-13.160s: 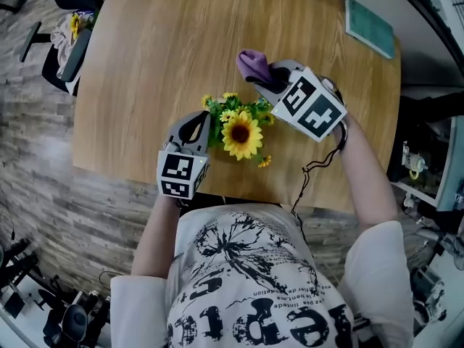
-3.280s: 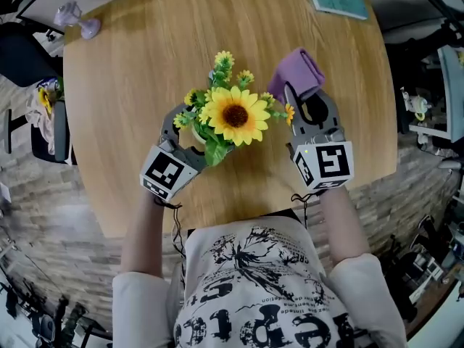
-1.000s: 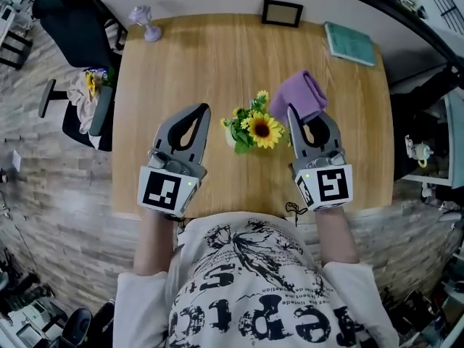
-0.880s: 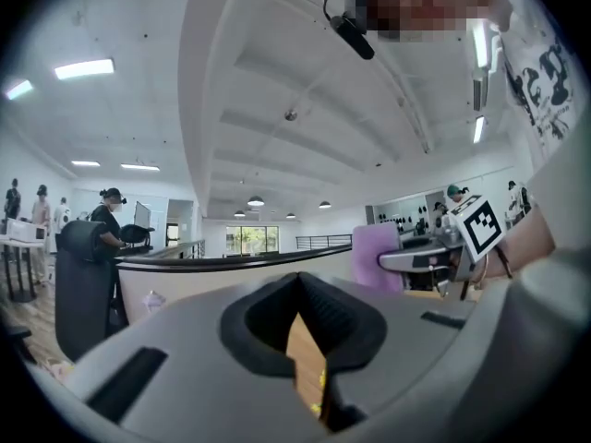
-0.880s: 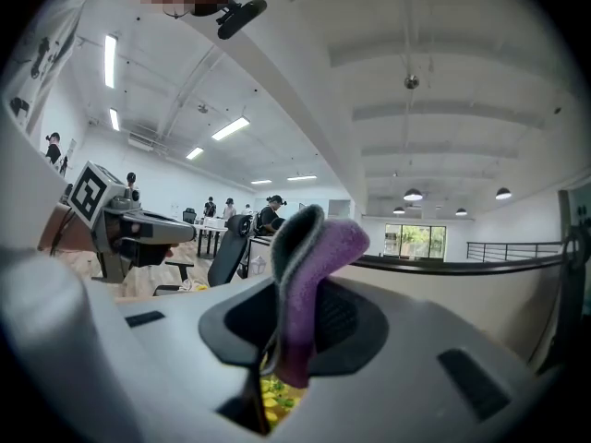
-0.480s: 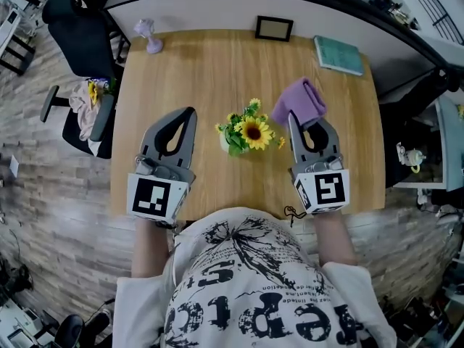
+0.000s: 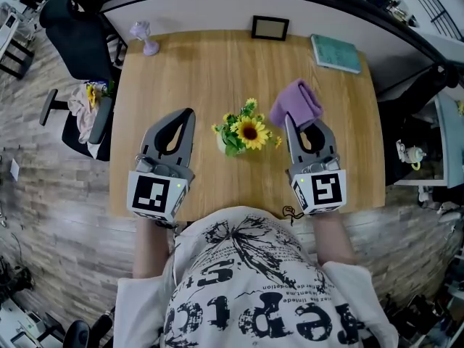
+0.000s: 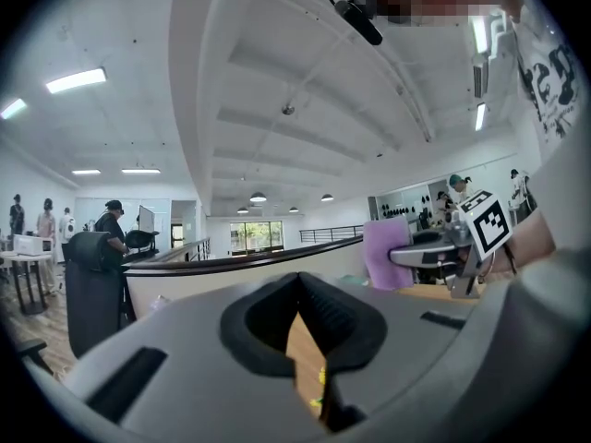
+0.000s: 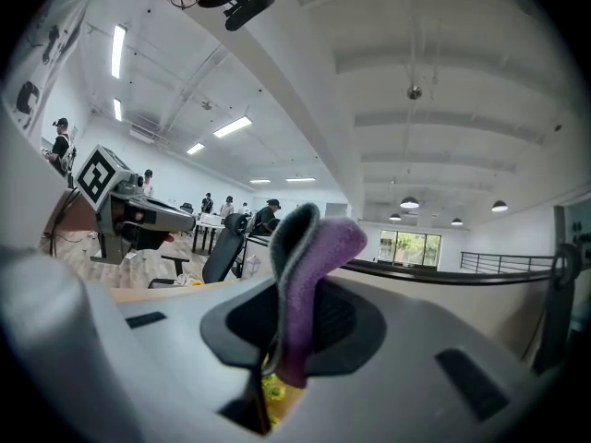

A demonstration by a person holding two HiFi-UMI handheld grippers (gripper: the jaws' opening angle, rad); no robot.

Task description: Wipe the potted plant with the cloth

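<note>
The potted plant (image 7: 243, 131), a sunflower with small yellow blooms and green leaves in a pale pot, stands on the wooden table (image 7: 210, 71) between my two grippers. My left gripper (image 7: 190, 112) is held to the plant's left, shut and empty, apart from it. My right gripper (image 7: 288, 118) is to the plant's right, shut on the purple cloth (image 7: 296, 104), which sticks out past its tips. In the right gripper view the cloth (image 9: 309, 280) stands folded between the jaws. The left gripper view shows the cloth (image 8: 386, 252) and the other gripper off to the right.
On the table's far side are a framed picture (image 7: 270, 27), a teal book (image 7: 336, 53) at the right and a small lilac lamp-like object (image 7: 143, 36) at the left. A black office chair (image 7: 72, 35) stands left of the table, on a wooden floor.
Both grippers rose a little and drew slightly back toward the person; the plant stays on the table between them. The cloth stays held in the right gripper.
</note>
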